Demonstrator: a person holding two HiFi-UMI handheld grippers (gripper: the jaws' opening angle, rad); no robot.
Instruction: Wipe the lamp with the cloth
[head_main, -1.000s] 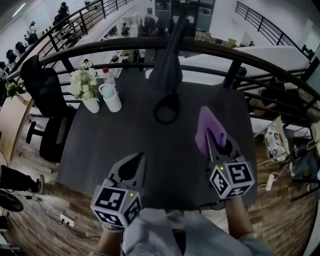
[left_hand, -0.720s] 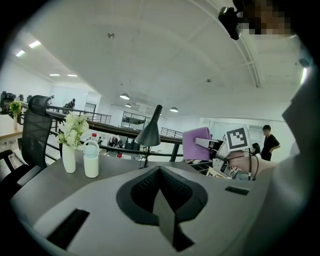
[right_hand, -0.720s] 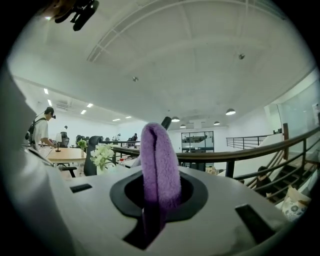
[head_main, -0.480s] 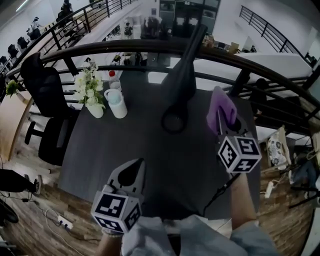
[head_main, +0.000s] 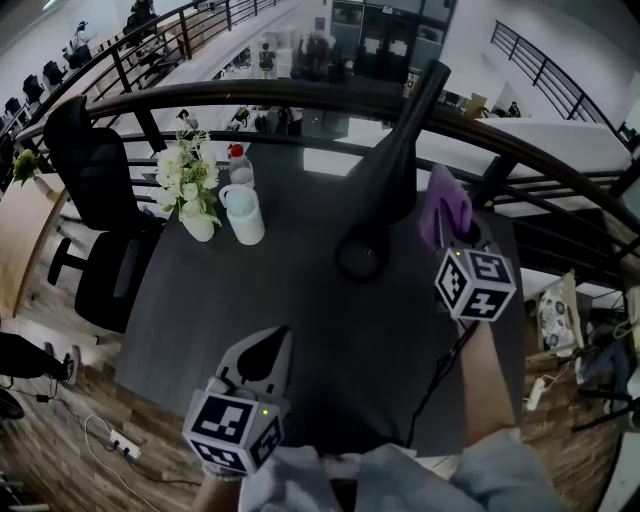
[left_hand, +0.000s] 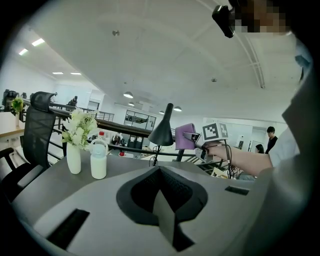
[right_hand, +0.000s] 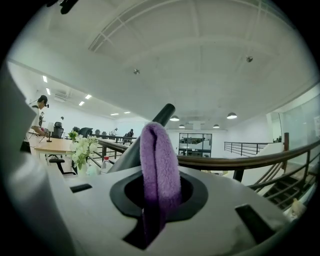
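A black desk lamp (head_main: 392, 175) stands at the far side of the dark table (head_main: 250, 310), its ring base (head_main: 362, 258) flat on the top and its cone shade leaning up to the right. My right gripper (head_main: 447, 228) is shut on a folded purple cloth (head_main: 446, 206), held up just right of the shade. In the right gripper view the cloth (right_hand: 159, 167) sticks up between the jaws, with the lamp (right_hand: 142, 137) close behind it. My left gripper (head_main: 272, 340) hangs low near the table's front edge, shut on nothing. From the left gripper view the lamp (left_hand: 162, 131) and the cloth (left_hand: 184, 136) show side by side.
A vase of white flowers (head_main: 188, 195), a white mug (head_main: 246, 214) and a small bottle (head_main: 237, 160) stand at the table's back left. A dark curved railing (head_main: 250, 95) runs behind the table. A black office chair (head_main: 90, 170) sits at the left.
My right gripper has lifted the purple cloth and carried it forward, up beside the lamp shade. The left gripper has stayed near the front edge.
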